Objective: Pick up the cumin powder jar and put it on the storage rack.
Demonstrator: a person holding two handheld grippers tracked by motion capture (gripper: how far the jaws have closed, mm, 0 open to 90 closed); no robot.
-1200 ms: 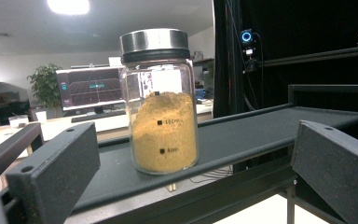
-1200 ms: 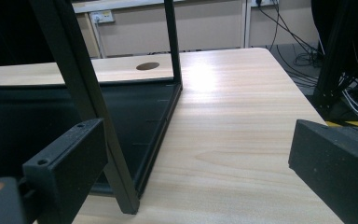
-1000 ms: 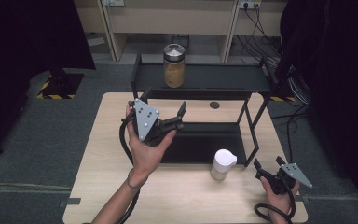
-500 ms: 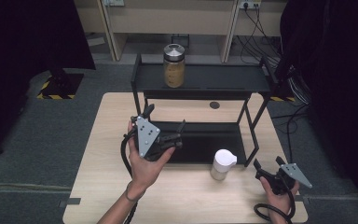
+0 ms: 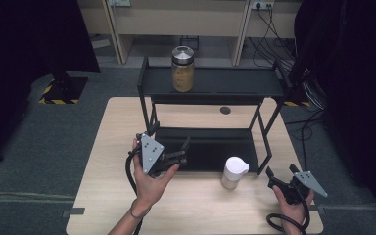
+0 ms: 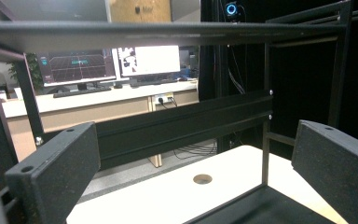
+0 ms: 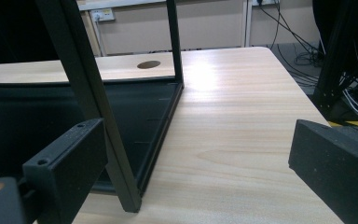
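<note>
A black two-shelf rack (image 5: 215,88) stands on the wooden table (image 5: 112,147). A tall jar (image 5: 182,68) with a metal lid and a tan filling is on its top shelf. A small white-lidded jar (image 5: 234,172) sits on the table by the rack's front right leg. My left gripper (image 5: 170,139) hovers open at the front left of the lower shelf (image 5: 210,147), with nothing between its jaws. In the left gripper view, the left gripper (image 6: 191,172) faces under the top shelf (image 6: 168,30). My right gripper (image 5: 280,171) rests open near the table's front right corner. In the right gripper view, the right gripper (image 7: 196,172) points at the rack's leg (image 7: 107,116).
A round cable hole (image 5: 225,110) lies in the table behind the rack. Cables (image 5: 269,34) and a wooden cabinet (image 5: 186,19) are on the floor beyond. Bare tabletop (image 7: 242,116) stretches to the right of the rack.
My left gripper has drawn back toward the near edge and dropped lower, still open. The right gripper and both jars have stayed put.
</note>
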